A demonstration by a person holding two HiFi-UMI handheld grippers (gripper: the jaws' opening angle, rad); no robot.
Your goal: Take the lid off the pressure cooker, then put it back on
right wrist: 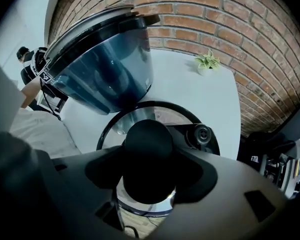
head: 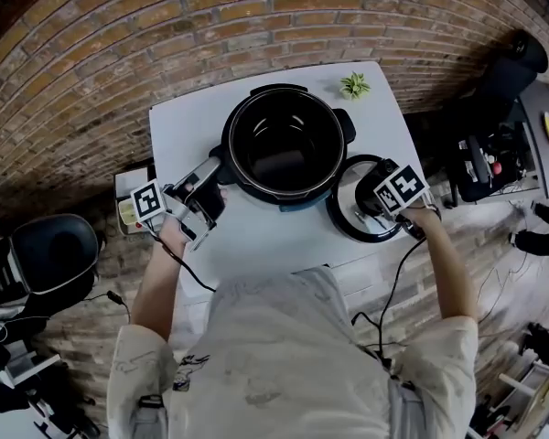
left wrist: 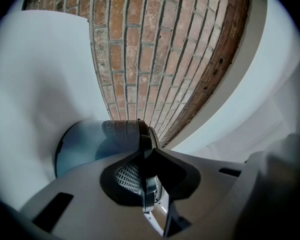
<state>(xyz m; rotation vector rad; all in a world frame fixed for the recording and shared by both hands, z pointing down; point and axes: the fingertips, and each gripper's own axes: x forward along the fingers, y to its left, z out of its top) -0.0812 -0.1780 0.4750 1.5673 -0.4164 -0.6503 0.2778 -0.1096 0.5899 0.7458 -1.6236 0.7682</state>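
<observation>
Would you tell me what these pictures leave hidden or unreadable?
- Cooker inside: head view, too dark; the pale patch at its bottom is unidentifiable.
- Lid centre: head view, covered by the right gripper shut on the knob.
- Cooker handle: left gripper view, largely hidden by the left gripper clamped on it.
- Gear at right: head view, too small and dark to identify.
</observation>
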